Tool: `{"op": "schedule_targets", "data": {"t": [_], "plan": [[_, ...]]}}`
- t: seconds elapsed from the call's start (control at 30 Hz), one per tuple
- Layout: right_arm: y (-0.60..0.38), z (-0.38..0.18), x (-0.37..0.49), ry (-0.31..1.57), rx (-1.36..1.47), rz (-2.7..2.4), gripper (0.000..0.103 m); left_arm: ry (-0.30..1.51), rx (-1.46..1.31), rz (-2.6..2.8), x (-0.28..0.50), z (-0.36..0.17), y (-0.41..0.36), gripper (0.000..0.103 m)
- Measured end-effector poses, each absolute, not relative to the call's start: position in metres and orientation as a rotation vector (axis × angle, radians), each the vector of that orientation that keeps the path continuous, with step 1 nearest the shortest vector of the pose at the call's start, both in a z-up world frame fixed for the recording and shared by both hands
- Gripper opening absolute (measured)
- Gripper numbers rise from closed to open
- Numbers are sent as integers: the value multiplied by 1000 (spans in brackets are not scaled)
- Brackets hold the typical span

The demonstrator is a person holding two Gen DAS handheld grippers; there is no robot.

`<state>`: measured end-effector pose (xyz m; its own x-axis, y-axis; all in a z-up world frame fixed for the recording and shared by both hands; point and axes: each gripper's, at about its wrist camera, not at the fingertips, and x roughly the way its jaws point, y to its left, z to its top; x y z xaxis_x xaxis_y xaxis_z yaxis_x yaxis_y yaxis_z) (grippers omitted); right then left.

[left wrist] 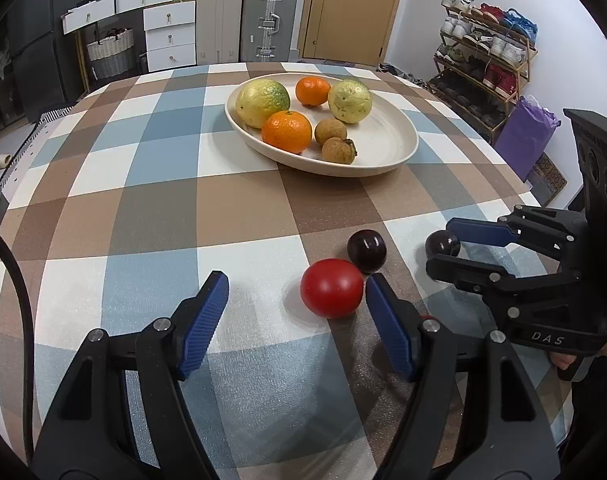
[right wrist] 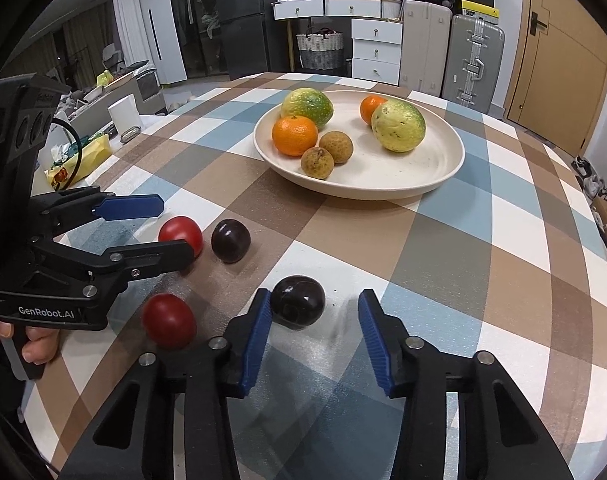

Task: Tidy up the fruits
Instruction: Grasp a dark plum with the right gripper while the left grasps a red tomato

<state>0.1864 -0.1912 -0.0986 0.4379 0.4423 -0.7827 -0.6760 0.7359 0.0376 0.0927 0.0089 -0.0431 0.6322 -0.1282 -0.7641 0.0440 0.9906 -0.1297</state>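
Two grippers were open: left gripper (left wrist: 295,292) beside a red fruit (left wrist: 331,288), right gripper (right wrist: 314,312) around a dark plum (right wrist: 298,301). Squeezing gently seemed best.

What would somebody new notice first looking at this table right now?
Probably the cream plate at the far side of the checked tablecloth, holding oranges, two big yellow-green fruits and two small brown ones. Nearer, loose fruit lies on the cloth: the left gripper brackets a red tomato, while the right gripper has a dark plum between its fingers, touching only the left one.
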Motion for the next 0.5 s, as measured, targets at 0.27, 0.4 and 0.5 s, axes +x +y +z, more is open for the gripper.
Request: {"op": "schedule_targets", "data": {"t": [0.27, 0.4, 0.5], "plan": [[-188, -99, 182, 861, -316, 728, 31, 882, -103, -100, 93, -43, 9, 65], [-186, -98, 178, 854, -330, 732, 27, 884, -106, -101, 94, -44, 9, 65], [-187, -97, 178, 848, -327, 729, 27, 886, -110, -104, 93, -44, 9, 65]]}}
